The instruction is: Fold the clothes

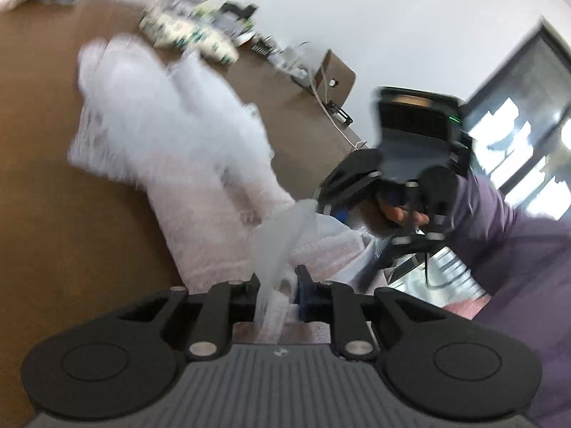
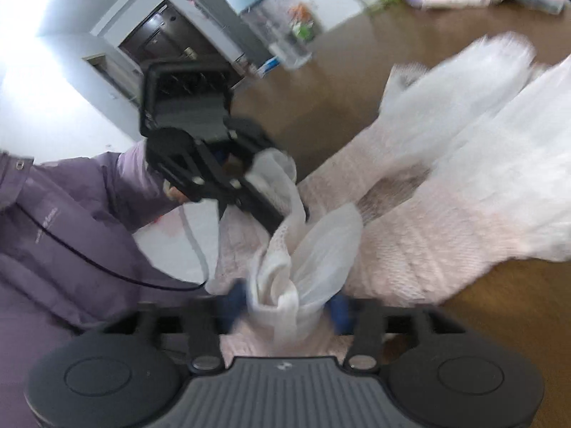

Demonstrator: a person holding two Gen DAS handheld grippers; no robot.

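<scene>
The left gripper (image 1: 276, 287) is clamped on the white garment (image 1: 171, 125). The right gripper (image 2: 285, 306) seems apart around a bunched end; the garment's length runs toward the upper frame

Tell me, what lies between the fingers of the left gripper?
In the left wrist view, a strip of sheer white fabric from the pale pink garment runs between the left gripper fingers, which pinch it. Nothing else is there.

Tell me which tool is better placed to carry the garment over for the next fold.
Probably left: the left tool is pinched narrowly on the garment, while the right tool stands wider around a loose bunch, grip unclear.
</scene>
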